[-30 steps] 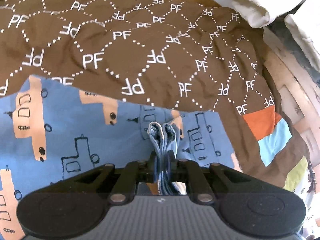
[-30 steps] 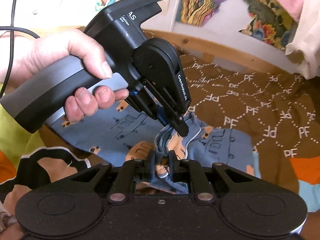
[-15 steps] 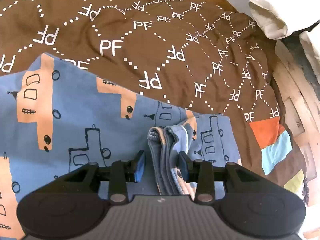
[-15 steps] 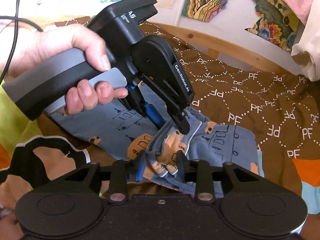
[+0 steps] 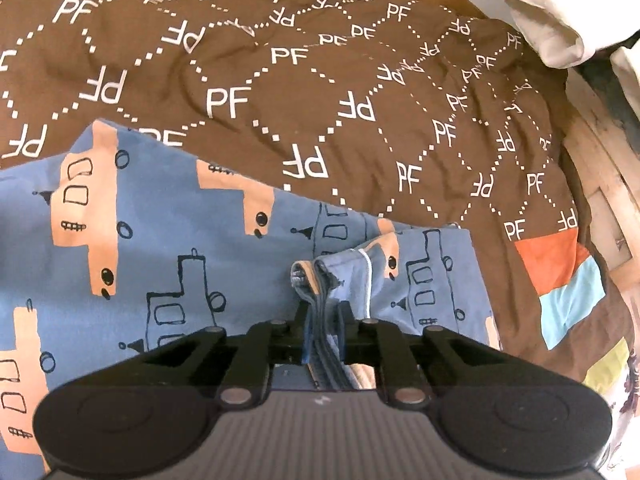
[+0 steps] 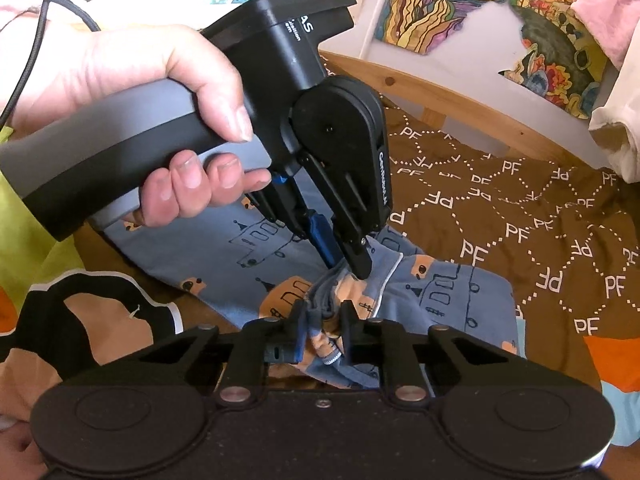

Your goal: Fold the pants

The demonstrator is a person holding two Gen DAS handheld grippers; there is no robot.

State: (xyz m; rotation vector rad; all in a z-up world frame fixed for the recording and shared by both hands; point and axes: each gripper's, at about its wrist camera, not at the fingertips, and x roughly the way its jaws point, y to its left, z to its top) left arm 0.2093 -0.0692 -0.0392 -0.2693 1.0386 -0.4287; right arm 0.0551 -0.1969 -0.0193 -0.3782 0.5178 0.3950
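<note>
Blue pants (image 5: 168, 248) with orange and outlined truck prints lie folded on a brown "PF" blanket (image 5: 320, 92). My left gripper (image 5: 323, 316) has its jaws part open around a bunched stack of pant edges (image 5: 316, 284). In the right wrist view the left gripper (image 6: 346, 264) points down onto that same bunch of the pants (image 6: 440, 292). My right gripper (image 6: 322, 324) is also part open around the bunched fabric, close beside the left one.
A wooden bed rail (image 6: 460, 100) runs behind the blanket, with colourful pictures (image 6: 460, 0) on the wall. Cream clothing (image 5: 548, 28) hangs at the upper right. Orange and light blue patches (image 5: 560, 280) mark the blanket's right side.
Both grippers were shut on the bunched pant edge a second ago, then opened. Now the jaws stand narrower around the fabric. The pants have settled lower onto the blanket.
</note>
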